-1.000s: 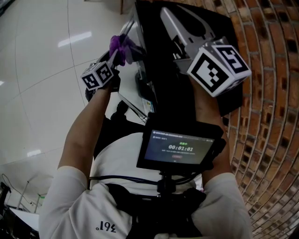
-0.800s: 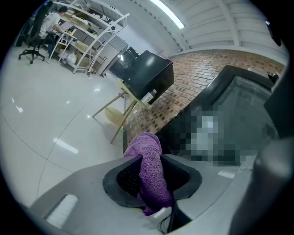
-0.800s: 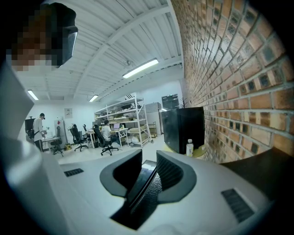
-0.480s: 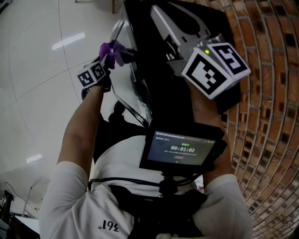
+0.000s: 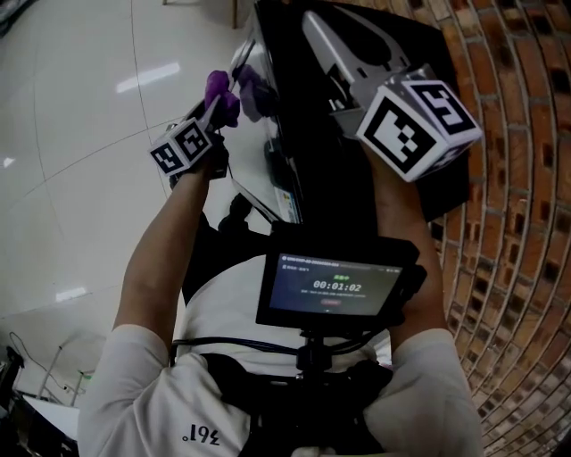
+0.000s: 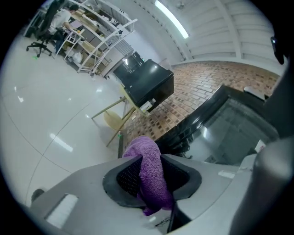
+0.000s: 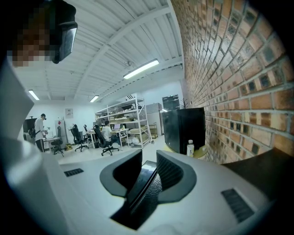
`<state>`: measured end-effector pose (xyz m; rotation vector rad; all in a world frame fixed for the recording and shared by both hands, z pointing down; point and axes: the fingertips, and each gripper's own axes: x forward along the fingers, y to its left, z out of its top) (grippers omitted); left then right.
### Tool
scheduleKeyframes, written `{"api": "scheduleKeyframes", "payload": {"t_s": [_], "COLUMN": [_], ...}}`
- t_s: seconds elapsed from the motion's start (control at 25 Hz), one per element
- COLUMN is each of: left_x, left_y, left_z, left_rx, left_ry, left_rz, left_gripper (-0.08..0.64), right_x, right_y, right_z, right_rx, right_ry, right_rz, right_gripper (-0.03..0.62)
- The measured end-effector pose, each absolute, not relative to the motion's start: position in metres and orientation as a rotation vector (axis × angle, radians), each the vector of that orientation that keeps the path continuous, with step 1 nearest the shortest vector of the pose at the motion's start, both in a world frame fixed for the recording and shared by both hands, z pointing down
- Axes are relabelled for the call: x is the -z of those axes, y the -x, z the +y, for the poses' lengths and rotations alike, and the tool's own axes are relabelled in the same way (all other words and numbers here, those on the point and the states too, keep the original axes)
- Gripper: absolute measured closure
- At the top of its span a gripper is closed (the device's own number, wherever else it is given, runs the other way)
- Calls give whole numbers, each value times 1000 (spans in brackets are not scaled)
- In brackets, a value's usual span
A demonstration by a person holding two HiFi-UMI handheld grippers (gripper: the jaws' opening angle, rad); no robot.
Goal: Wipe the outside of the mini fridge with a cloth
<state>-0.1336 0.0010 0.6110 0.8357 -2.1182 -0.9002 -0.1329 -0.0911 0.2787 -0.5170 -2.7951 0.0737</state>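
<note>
The black mini fridge (image 5: 330, 170) stands against the wall, its glass front (image 5: 254, 174) facing left in the head view. My left gripper (image 5: 223, 98) is shut on a purple cloth (image 5: 221, 87), held at the upper part of that glass front. The cloth (image 6: 149, 174) fills the gap between the left gripper's (image 6: 149, 158) pads, and the fridge (image 6: 229, 124) lies to its right. My right gripper (image 5: 312, 22) lies over the fridge's top. In the right gripper view, the right gripper (image 7: 149, 158) has its jaws closed on a thin glossy black edge of the fridge (image 7: 138, 188).
A brick wall (image 5: 517, 223) runs close along the right. Glossy white floor (image 5: 71, 134) spreads to the left. A small screen (image 5: 335, 290) hangs at my chest. Farther off stand a second black fridge (image 6: 147, 85), a yellow chair (image 6: 115, 121), shelves (image 6: 96, 36) and seated people (image 7: 105, 133).
The left gripper with the cloth swung out to the left along the fridge's front, then came back to about where it began. The right gripper has kept still.
</note>
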Motion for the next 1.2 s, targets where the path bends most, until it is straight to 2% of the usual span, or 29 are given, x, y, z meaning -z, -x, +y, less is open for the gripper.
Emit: {"api": "scheduleKeyframes", "payload": {"t_s": [0.4, 0.72, 0.92, 1.2], "left_x": [-453, -355, -330, -346], "left_y": [90, 40, 19, 0], "left_z": [18, 19, 16, 4], "left_rx": [1189, 1289, 1307, 1257], "left_ry": [-909, -1068, -1136, -1154], "left_rz": [-2151, -2179, -2170, -2148], "left_gripper": [443, 443, 443, 443], "right_x": [-278, -278, -277, -278], "right_y": [133, 133, 134, 133], "right_z": [-90, -90, -87, -87], "right_rx": [-75, -71, -67, -67], "right_ry": [535, 552, 567, 566], "right_rz": [-2810, -2814, -2813, -2810], "right_gripper": [502, 502, 502, 502]}}
